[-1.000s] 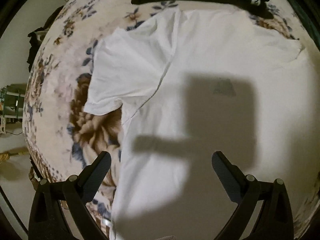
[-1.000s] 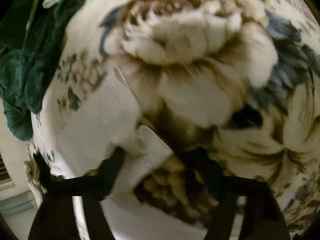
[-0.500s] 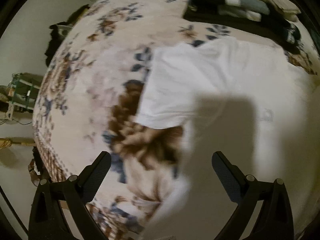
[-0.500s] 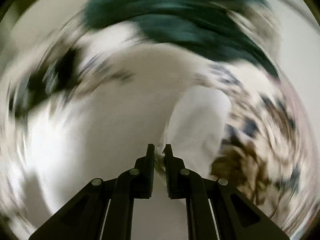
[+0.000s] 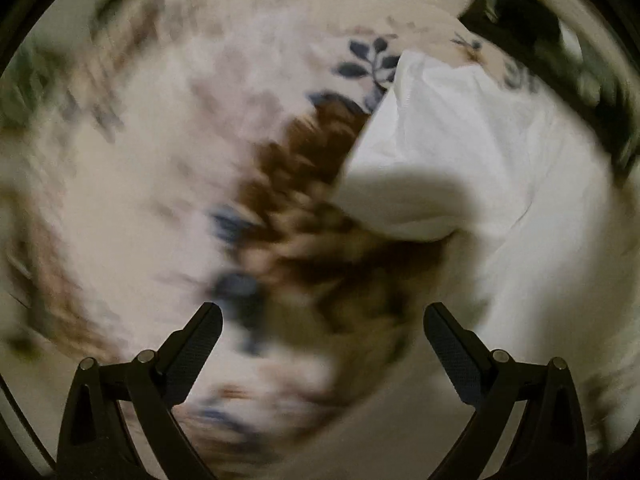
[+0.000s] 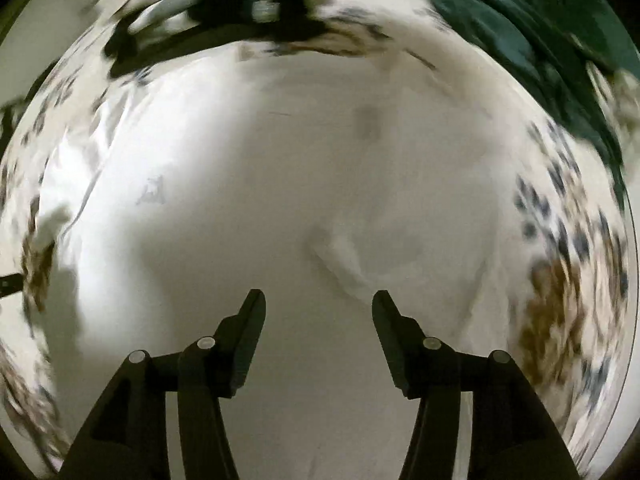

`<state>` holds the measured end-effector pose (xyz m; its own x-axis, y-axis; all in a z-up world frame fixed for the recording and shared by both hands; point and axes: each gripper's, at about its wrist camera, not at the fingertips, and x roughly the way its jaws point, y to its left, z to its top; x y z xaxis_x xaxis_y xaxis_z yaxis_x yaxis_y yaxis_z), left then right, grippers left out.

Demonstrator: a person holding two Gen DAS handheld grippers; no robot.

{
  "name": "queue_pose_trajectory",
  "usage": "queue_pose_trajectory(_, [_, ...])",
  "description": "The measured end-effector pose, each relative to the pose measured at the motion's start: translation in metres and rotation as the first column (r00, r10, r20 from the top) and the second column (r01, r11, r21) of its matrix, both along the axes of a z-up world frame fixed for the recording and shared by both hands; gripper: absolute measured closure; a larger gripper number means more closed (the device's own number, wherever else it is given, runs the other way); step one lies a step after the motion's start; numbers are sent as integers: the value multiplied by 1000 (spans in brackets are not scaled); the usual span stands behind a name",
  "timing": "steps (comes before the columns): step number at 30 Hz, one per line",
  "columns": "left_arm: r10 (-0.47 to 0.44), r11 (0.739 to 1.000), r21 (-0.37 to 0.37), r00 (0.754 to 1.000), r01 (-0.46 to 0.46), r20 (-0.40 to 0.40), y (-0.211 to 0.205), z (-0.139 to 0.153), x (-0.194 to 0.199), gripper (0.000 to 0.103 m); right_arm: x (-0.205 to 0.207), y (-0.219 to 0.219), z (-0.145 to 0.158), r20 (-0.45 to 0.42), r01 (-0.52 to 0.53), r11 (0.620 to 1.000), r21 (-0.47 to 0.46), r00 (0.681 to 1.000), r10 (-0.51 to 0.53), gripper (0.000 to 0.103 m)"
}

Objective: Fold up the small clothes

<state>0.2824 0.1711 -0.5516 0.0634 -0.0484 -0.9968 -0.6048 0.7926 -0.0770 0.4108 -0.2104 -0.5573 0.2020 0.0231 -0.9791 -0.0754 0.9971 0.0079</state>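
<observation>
the right gripper (image 6: 318, 306) is found part open over the middle of the white shirt (image 6: 280, 184), nothing between its jaws; the jaws have just been opening, where half a second ago they were pinched on a fold of white cloth. a small raised ridge of cloth (image 6: 340, 258) lies just beyond the tips, judged to be the sleeve carried in and let go. the left gripper (image 5: 322, 326) is found wide open and empty, as it was a second ago, but it is now seen over the floral blanket (image 5: 160, 200) rather than over the shirt; its view is blurred. beyond it, to the right, the other sleeve (image 5: 432, 152) lies spread flat and unfolded, its hem on the blanket. further off, dark clothes (image 5: 528, 28) sit at the blanket's far edge, and a green cloth (image 6: 520, 40) is noted beyond the shirt in the right view. one sleeve is judged folded in; the second sleeve is judged the next work, and the left gripper appears placed for it.
</observation>
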Motion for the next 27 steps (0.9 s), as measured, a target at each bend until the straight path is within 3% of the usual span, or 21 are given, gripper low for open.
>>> queue_pose_trajectory(1, [81,991,-112,996,-77,32,9,-8,1,0,2,-10,-1,-9,31,1000,0,999,-31,45])
queue_pose_trajectory(2, [177,959,-235,982,-158,59,18,-17,2,0,-2,-20,-4,-24,81,997,-3,996,-81,45])
queue_pose_trajectory(3, [299,893,-375,951,-248,83,27,-30,3,0,-2,-29,-9,-40,120,993,-7,992,-120,45])
queue_pose_trajectory(5, [412,822,-468,906,-323,99,34,-42,8,1,-1,-45,-18,-72,190,982,2,979,-189,45])
queue_pose_trajectory(6, [445,805,-481,889,-347,104,36,-48,14,2,-4,-57,-27,-98,258,966,20,962,-255,45])
queue_pose_trajectory(7, [457,805,-471,883,-360,107,37,-51,19,12,-4,-64,-31,-108,295,955,26,951,-291,45])
queue_pose_trajectory(8, [465,816,-442,877,-372,119,39,-51,27,37,-4,-73,-36,-118,341,939,36,935,-335,45])
queue_pose_trajectory(9, [466,831,-404,876,-383,127,41,-49,32,53,-6,-79,-39,-124,382,923,48,919,-374,45])
queue_pose_trajectory(10, [465,842,-372,875,-390,137,43,-46,36,91,-7,-85,-42,-128,417,907,55,904,-408,45])
queue_pose_trajectory(11, [465,849,-357,872,-389,156,46,-42,40,99,-10,-88,-43,-130,447,892,60,890,-437,45])
queue_pose_trajectory(12, [461,858,-339,870,-386,174,47,-39,43,99,-12,-90,-44,-131,462,885,65,883,-451,45])
queue_pose_trajectory(14, [402,902,-271,882,-335,248,40,-21,51,99,-14,-91,-44,-128,469,881,57,879,-459,45])
queue_pose_trajectory(15, [295,951,-187,904,-246,310,27,-1,60,99,-21,-87,-43,-123,462,886,48,883,-453,45])
queue_pose_trajectory(17, [102,995,-52,916,-89,389,3,23,72,99,-14,-88,-44,-120,451,892,34,888,-444,45])
queue_pose_trajectory(18, [-50,999,31,905,40,423,-22,38,78,99,-19,-87,-45,-119,447,894,29,890,-441,45])
queue_pose_trajectory(20, [-259,966,115,868,232,424,-69,49,85,99,-22,-83,-45,-118,448,894,28,889,-442,45])
queue_pose_trajectory(21, [-339,940,111,842,323,420,-94,48,84,99,-28,-82,-46,-118,450,892,27,888,-445,45])
queue_pose_trajectory(24, [-461,867,-9,807,499,370,-145,25,82,95,-18,-73,-47,-122,461,887,22,882,-455,45])
queue_pose_trajectory(27, [-523,812,-103,794,575,309,-169,7,70,95,-12,-76,-48,-128,474,880,24,875,-468,45])
